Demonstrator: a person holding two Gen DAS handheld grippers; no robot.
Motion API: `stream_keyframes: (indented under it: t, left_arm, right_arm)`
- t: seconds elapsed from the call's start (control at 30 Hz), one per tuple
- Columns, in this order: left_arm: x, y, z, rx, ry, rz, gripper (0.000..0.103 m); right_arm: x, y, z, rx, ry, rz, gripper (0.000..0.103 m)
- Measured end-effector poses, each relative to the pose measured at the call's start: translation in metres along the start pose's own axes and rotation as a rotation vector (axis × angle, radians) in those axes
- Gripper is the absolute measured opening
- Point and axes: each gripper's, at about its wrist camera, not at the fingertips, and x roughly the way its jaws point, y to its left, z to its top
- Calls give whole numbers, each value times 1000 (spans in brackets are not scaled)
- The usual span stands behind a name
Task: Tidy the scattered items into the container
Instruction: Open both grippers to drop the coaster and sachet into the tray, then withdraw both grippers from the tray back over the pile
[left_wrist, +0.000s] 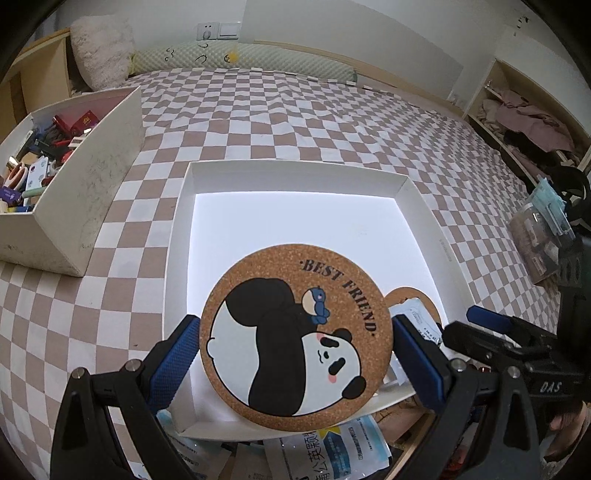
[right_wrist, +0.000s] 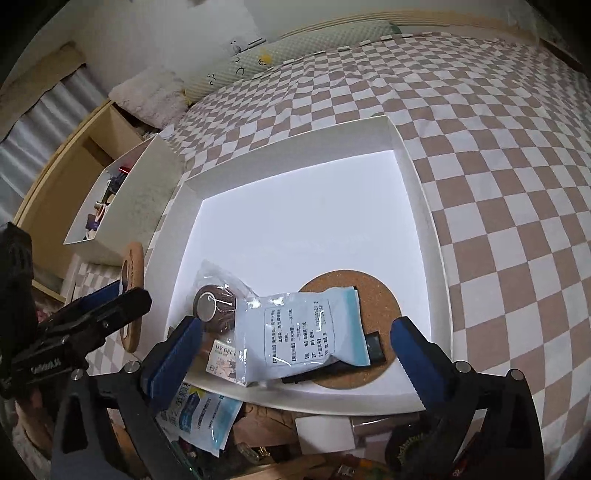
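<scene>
Left gripper (left_wrist: 295, 345) clamped on panda coaster (left_wrist: 295, 336) over white tray (left_wrist: 291, 168); right gripper (right_wrist: 297, 339) fingers apart, holding nothing.

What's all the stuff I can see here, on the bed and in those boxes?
Panda coaster: one, cork with black-and-white panda, held over the tray's near edge.
Plain coaster: one, cork, lying in the tray.
Sachet: one, pale blue-white, on the plain coaster.
Clear bag: one, holding a brown round item, in the tray.
Tray: one, white, shallow, on the bedspread.
Storage box: one, white, full of mixed small items, left of the tray.
Bedspread: one, brown-white checks.
Left gripper: blue pads, shut on the panda coaster.
Right gripper: blue pads, open, empty.
</scene>
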Motion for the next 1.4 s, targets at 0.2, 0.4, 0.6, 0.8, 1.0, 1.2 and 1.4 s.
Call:
stream_keyframes:
  t: [0.2, 0.4, 0.6, 0.8, 1.0, 1.2, 1.4]
  left_arm:
    - [9, 2, -4, -3, 33, 10, 101]
    - [13, 6, -7, -24, 33, 26, 103]
    - [8, 8, -8, -33, 26, 21, 103]
    - [2, 3, -12, -18, 21, 40, 103]
    - [-10, 2, -16, -24, 2, 60, 103]
    - [-31, -3, -19, -29, -42, 51, 103]
    - [-49, -18, -25, 9, -77, 83, 103]
  right_arm:
    - [1, 0, -2, 0, 12, 11, 101]
    - [1, 3, -4, -13, 19, 12, 101]
    - [1, 4, -5, -17, 23, 9, 101]
    - [-2, 6, -7, -22, 20, -4, 101]
    - [-11, 7, -7, -39, 4, -14, 101]
    - [-23, 8, -9, -51, -18, -35, 101]
    - [-37, 11, -10, -65, -41, -55, 101]
